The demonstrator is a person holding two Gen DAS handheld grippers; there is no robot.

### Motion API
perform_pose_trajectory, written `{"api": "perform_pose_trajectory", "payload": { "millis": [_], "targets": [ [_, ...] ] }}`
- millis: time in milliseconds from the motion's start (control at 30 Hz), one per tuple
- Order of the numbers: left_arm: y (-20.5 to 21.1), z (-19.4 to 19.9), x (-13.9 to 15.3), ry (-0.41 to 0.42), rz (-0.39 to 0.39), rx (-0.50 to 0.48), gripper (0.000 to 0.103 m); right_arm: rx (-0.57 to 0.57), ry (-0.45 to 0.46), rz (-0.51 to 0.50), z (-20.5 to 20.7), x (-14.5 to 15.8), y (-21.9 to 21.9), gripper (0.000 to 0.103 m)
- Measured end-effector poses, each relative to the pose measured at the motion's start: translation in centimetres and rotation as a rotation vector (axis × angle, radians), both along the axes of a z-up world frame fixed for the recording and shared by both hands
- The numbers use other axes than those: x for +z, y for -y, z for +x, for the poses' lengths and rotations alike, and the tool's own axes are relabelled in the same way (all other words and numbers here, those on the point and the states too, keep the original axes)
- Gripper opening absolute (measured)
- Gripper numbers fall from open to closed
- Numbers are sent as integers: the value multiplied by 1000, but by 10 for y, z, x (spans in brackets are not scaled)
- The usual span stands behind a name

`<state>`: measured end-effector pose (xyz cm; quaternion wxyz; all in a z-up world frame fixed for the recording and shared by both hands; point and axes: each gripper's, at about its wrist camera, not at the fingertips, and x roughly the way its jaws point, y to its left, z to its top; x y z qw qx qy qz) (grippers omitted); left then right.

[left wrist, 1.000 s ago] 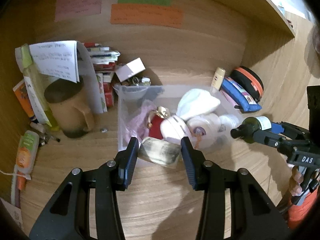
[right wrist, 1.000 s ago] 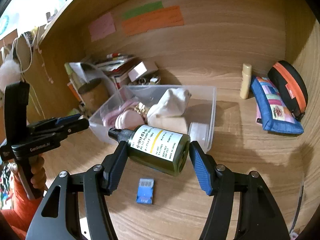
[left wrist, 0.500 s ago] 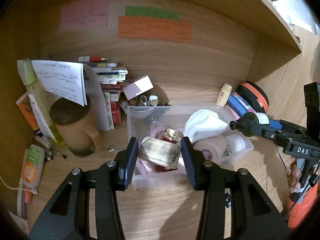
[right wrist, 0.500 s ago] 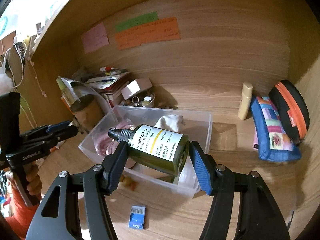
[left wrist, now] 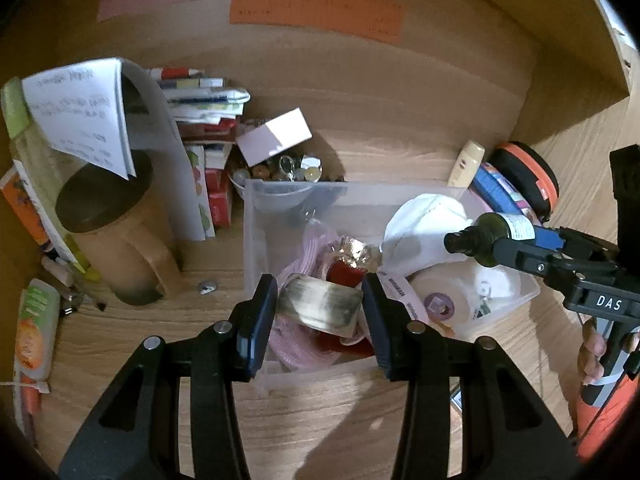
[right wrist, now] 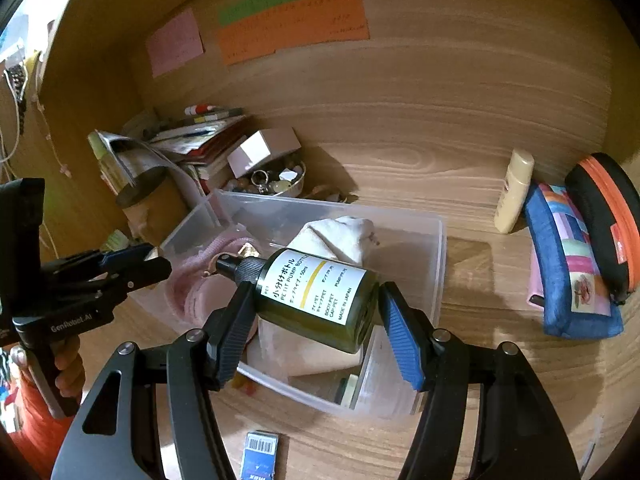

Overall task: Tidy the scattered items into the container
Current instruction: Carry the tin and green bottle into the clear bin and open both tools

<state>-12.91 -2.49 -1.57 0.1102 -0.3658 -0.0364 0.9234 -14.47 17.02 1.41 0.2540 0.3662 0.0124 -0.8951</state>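
Green bottle (right wrist: 320, 300) in right gripper (right wrist: 316, 332), label "PETIT PUMP BOTTLE", "MADE IN JAPAN".

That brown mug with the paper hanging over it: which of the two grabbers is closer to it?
Left. The left gripper, shut on a shiny packet, hangs over the container's mug-side end. The right gripper, clamping a green bottle, is above the end farther from the brown mug.

I'm counting one clear container (right wrist: 436, 264), one green bottle (right wrist: 320, 300) over it, two pouches (right wrist: 572, 276) sitting right of it, three sticky notes (right wrist: 292, 28) hanging behind.
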Motion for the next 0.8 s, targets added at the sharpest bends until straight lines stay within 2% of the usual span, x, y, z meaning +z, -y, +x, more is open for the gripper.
{"api": "perform_pose_trajectory", "payload": {
  "millis": [167,367,800],
  "targets": [
    [-2,-9,-9,20,1,-9,43,-1,7,9,-9,-4,6,59],
    [-7,-11,-11,-1,-37,-11,43,-2,-10,22,-17,-4,15,59],
    [-10,-12,-15,3,-58,-22,44,-3,-12,115,-17,-11,30,59]
  ]
}}
